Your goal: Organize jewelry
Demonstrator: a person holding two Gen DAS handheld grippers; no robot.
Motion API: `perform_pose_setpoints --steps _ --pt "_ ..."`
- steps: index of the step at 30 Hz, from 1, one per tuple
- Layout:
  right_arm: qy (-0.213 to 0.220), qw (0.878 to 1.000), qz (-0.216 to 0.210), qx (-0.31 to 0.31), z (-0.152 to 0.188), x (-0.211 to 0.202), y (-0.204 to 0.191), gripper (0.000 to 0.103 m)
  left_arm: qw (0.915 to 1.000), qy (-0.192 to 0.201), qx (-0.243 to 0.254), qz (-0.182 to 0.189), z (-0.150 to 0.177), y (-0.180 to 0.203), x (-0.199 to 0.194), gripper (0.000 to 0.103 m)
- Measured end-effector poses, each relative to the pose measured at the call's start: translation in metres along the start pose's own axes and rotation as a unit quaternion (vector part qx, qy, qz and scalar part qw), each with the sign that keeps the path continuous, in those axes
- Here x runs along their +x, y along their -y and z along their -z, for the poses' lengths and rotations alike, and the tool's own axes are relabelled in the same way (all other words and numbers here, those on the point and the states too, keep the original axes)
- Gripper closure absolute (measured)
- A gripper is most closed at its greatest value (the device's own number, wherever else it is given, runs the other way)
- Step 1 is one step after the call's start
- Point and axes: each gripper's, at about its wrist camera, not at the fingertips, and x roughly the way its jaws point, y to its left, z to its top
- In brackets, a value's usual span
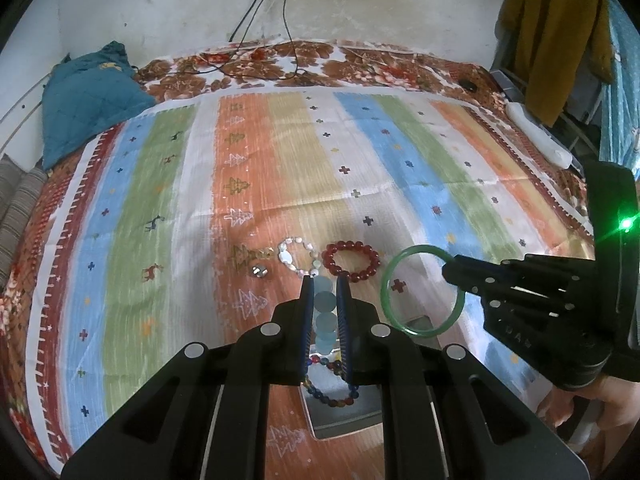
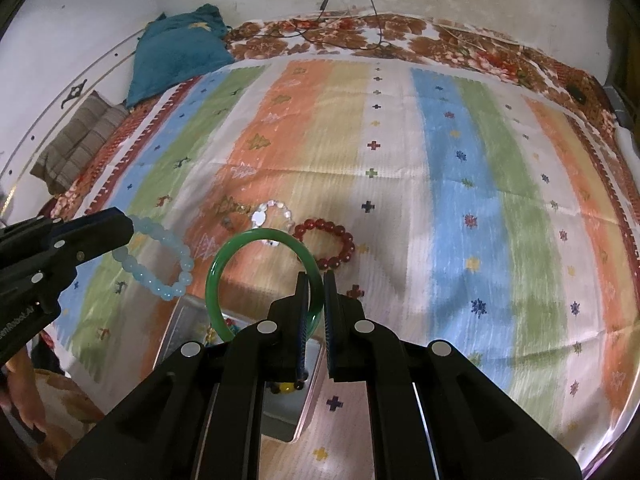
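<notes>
My left gripper [image 1: 325, 280] is shut on a pale blue bead bracelet [image 1: 325, 312], which hangs as a ring in the right wrist view [image 2: 160, 260]. My right gripper [image 2: 316, 276] is shut on a green bangle [image 2: 224, 264], which also shows in the left wrist view [image 1: 420, 290]. Both are held above a metal tray [image 1: 344, 416] that holds a multicoloured bead bracelet [image 1: 332, 396]. On the striped cloth beyond lie a red bead bracelet [image 1: 351, 261], a white pearly bracelet [image 1: 298, 256] and a small silver piece [image 1: 260, 271].
The striped cloth [image 1: 280, 168] covers a bed. A teal pillow [image 1: 88, 96] lies at the back left, black cables [image 1: 280, 56] at the back, a white object [image 1: 536, 132] at the right edge. The tray shows in the right wrist view [image 2: 188, 320].
</notes>
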Motion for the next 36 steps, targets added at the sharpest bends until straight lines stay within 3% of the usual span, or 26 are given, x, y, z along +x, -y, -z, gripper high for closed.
perform_pose_setpoints --steps 30,34,36 --pt "-0.011 1.0 -0.002 -0.01 0.027 -0.008 -0.013 0.094 0.9998 -0.017 -0.005 0.003 0.03 0.009 -0.008 0.092" --pt "-0.023 1.0 0.002 0.004 0.026 -0.004 -0.007 0.09 0.9996 -0.02 -0.02 -0.006 0.029 0.002 -0.007 0.087" --pt "-0.027 1.0 0.006 0.009 0.027 -0.003 -0.005 0.082 0.9995 -0.021 -0.023 -0.011 0.028 -0.001 -0.006 0.085"
